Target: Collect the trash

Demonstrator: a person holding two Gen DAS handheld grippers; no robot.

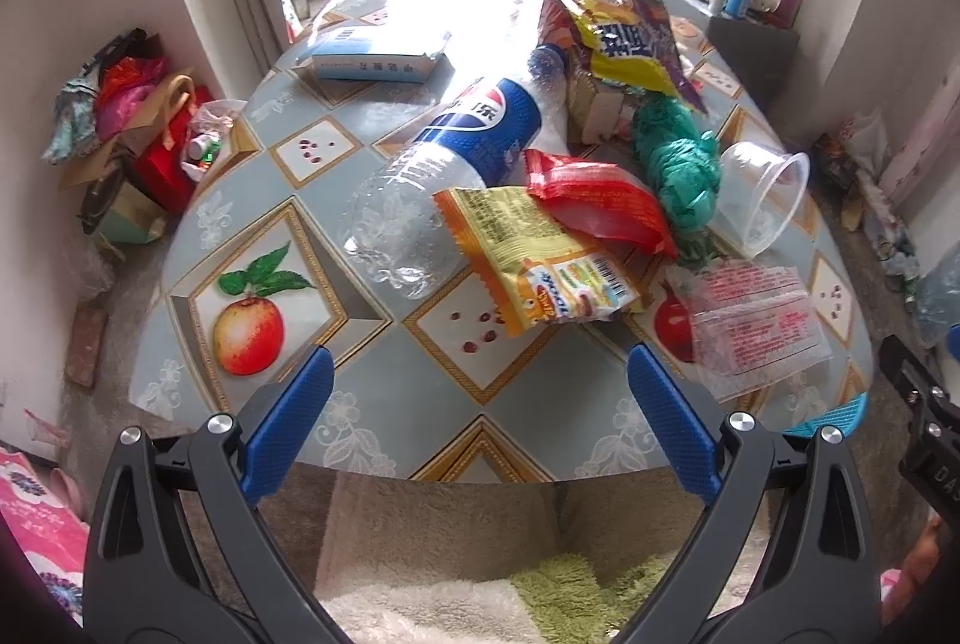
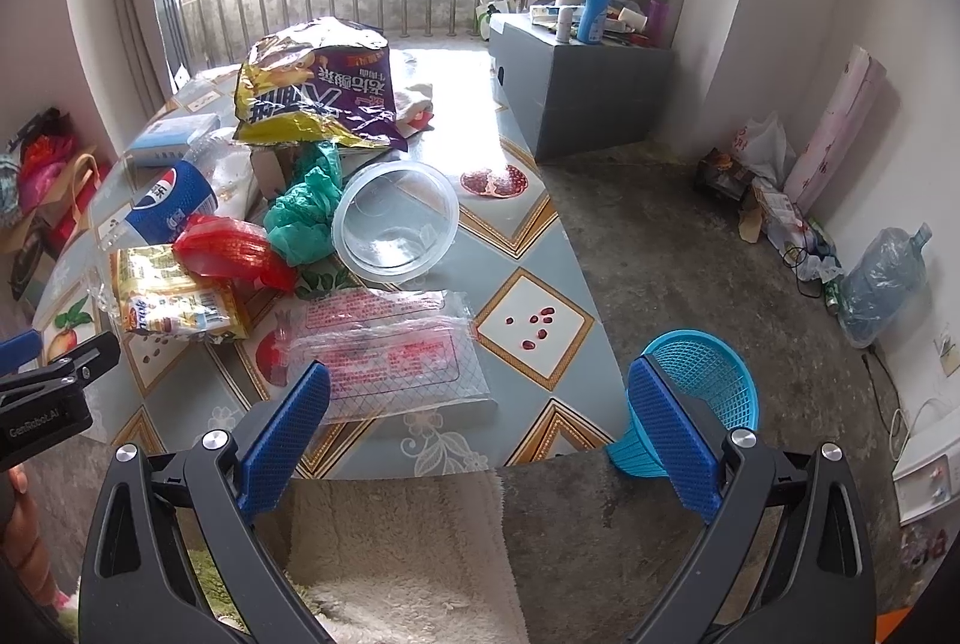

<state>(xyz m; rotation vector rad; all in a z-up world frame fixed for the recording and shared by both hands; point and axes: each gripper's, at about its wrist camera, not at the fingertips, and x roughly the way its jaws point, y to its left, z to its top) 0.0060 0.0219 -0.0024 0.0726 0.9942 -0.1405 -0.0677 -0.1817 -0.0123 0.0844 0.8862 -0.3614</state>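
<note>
Fingers (image 1: pixel 666 404) spread, wrapper (image 1: pixel 540 260) beyond.

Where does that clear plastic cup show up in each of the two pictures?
Left wrist view: cup at right of centre, on its side, beside the green bag.
Right wrist view: cup near the centre, mouth facing the camera.
Shared landmark: the green bag touching it.

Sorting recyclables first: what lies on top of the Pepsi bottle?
A yellow snack wrapper and a red wrapper overlap the lower end of the clear blue-labelled Pepsi bottle. The bottle's underside is hidden.
</note>
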